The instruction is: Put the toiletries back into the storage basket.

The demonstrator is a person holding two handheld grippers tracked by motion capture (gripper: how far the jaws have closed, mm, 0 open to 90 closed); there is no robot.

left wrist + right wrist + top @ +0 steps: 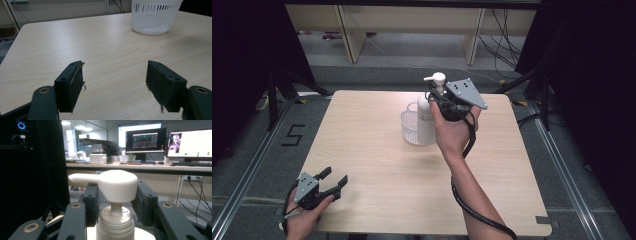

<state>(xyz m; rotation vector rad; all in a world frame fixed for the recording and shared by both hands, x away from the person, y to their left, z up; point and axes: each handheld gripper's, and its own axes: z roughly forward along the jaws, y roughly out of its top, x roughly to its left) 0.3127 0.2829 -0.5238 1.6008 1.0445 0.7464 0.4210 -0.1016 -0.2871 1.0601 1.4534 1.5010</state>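
A white pump bottle (426, 117) stands upright with its lower part inside a white slotted basket (411, 131) at the middle back of the table. My right gripper (436, 97) comes in from the right at the bottle's top. In the right gripper view its pads flank the pump head (117, 185) and press on its sides, so the right gripper (116, 195) is shut on the bottle. Whether the bottle's base rests on the basket floor is hidden. My left gripper (335, 175) rests near the table's front left corner. Its jaws stand wide apart over bare wood in the left gripper view (115, 85).
The light wooden table (377, 170) has dark floor on all sides. The basket (155, 17) lies far ahead of the left gripper. A cable trails from the right gripper along the forearm. Black curtains and stands flank the table.
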